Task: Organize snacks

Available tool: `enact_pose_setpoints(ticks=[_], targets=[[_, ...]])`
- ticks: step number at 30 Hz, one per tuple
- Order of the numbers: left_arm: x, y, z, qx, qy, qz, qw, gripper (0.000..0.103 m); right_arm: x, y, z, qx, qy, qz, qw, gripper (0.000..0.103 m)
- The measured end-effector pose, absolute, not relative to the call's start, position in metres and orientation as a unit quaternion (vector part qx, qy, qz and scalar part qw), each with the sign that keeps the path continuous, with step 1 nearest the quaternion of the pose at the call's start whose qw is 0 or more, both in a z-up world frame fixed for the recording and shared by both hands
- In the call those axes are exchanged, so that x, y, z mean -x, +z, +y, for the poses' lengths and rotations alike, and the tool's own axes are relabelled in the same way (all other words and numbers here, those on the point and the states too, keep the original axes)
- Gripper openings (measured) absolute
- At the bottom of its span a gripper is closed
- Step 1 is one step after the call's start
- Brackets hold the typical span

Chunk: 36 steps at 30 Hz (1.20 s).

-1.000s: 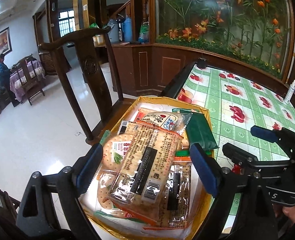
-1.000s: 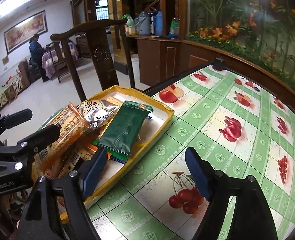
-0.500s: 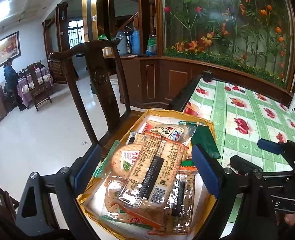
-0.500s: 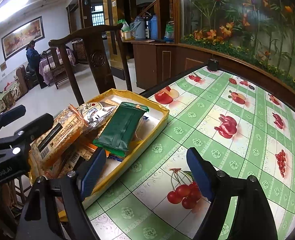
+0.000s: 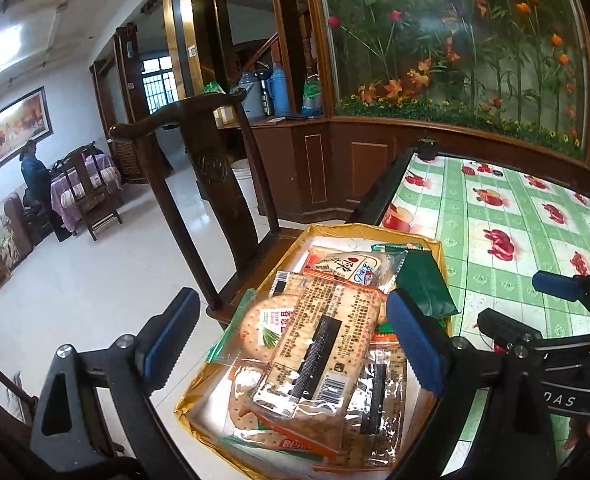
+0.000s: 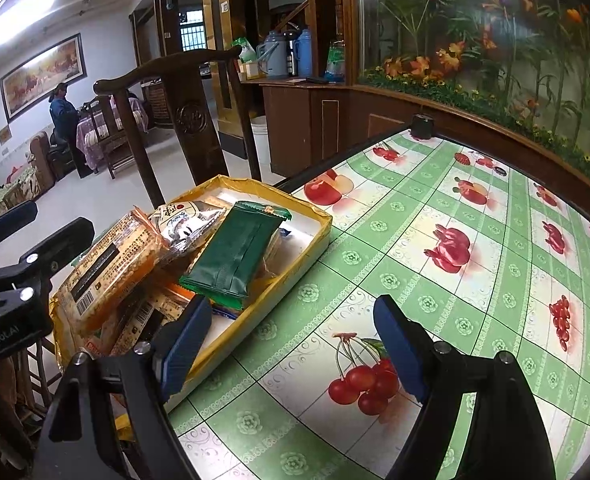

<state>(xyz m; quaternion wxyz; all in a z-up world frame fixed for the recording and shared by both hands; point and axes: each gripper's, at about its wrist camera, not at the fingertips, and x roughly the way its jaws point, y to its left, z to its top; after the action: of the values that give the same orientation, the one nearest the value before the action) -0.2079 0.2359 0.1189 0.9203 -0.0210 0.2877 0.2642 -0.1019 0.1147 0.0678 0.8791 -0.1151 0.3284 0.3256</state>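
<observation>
At the far left a wooden chair (image 5: 199,184) is standing just beside the worktop (image 6: 435,280), whose green fruit-print cloth is lying bare to the right. The left hand-held gripper (image 5: 291,344) is hanging with its blue pads spread wide apart and holding nothing, above the yellow tray (image 6: 315,248) that is sitting at the worktop's left edge. Inside the tray the snacks are lying heaped rather than sorted: a long cracker packet (image 5: 323,344) is resting on top, slanting across a round biscuit packet (image 5: 263,328); beyond them a white packet (image 5: 347,268) is lying toward the far end, and a dark green packet (image 6: 235,256) is leaning on the pile along the tray's right side. Further right, the right hand-held gripper (image 6: 291,344) is also hanging open and empty, its left pad just over the tray's near rim and its right pad over the cherry print. As a judgement, the gathering seems done, since no snack is showing on the cloth, while any tidying of the heap appears still to be left; the pile looks loose, so the top packet could slide when touched.
</observation>
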Motion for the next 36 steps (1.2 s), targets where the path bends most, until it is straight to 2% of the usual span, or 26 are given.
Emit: enact_pose_setpoints(ticks=[36], targets=[[0.2091, 0.1218, 0.2319, 0.019, 0.227, 0.289, 0.93, 0.094, 0.1004, 0.0628, 0.1221, 0.129, 0.332, 0.34, 0.871, 0.084]])
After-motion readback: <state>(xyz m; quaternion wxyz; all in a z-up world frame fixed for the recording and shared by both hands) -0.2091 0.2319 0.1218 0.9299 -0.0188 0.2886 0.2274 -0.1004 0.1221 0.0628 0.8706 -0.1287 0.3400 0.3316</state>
